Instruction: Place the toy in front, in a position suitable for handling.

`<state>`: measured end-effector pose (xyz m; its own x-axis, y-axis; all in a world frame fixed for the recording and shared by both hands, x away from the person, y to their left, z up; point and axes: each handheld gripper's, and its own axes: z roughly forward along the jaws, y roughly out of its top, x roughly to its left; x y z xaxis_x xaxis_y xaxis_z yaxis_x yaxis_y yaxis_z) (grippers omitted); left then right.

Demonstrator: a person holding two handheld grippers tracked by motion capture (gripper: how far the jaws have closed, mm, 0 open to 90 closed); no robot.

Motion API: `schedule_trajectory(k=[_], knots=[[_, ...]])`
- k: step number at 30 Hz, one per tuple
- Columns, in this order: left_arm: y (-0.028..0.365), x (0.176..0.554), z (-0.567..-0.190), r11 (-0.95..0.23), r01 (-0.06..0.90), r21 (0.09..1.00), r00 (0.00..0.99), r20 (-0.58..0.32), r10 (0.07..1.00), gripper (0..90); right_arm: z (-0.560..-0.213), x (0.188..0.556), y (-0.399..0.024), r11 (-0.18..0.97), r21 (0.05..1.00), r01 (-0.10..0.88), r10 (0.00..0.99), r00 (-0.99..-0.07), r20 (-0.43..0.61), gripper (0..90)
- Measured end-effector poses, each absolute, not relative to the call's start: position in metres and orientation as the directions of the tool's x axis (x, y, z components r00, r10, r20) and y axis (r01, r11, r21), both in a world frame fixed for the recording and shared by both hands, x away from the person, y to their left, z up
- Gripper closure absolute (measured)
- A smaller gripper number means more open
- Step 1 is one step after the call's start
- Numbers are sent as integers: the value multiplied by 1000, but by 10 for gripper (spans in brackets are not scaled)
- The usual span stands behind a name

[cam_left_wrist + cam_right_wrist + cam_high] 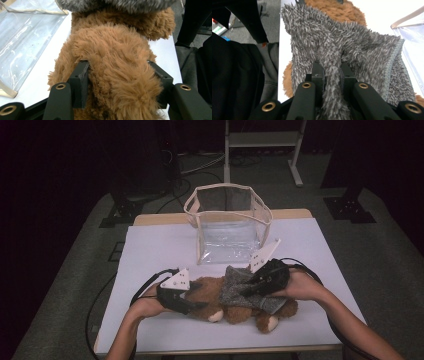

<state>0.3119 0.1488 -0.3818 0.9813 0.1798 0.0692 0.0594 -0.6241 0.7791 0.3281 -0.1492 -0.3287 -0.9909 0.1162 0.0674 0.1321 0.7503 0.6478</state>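
Note:
A brown plush toy [227, 307] lies on its side on the white table [160, 250], partly covered by a fuzzy grey garment [239, 287]. My left gripper [192, 304] is shut on a furry brown limb of the toy [117, 82], which bulges between its black jaws. My right gripper [247, 291] is shut on a pinched fold of the grey garment [332, 75]. The garment [362, 47] spreads beyond the jaws, with brown fur [334, 10] past it.
A clear plastic bag with cream trim [227, 222] stands open behind the toy at the table's far middle. Its clear wall [22, 37] lies left of the toy in the left gripper view. A metal stand [262, 142] is on the floor beyond.

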Motion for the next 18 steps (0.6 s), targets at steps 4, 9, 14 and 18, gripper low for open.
schedule_trajectory(k=[4,9,14,18], knots=[[148,313,-381,-632,59,773,981,71,179,430,-322,323,-142,738,667,106,98,-994,50,780],[150,311,-382,-629,56,775,982,70,173,429,-331,316,-129,752,654,87,54,-996,69,780],[151,311,-383,-626,53,778,983,70,170,430,-337,315,-147,731,671,119,78,-993,91,779],[150,312,-382,-630,55,774,983,70,171,430,-324,328,-166,682,714,156,166,-985,57,779]])
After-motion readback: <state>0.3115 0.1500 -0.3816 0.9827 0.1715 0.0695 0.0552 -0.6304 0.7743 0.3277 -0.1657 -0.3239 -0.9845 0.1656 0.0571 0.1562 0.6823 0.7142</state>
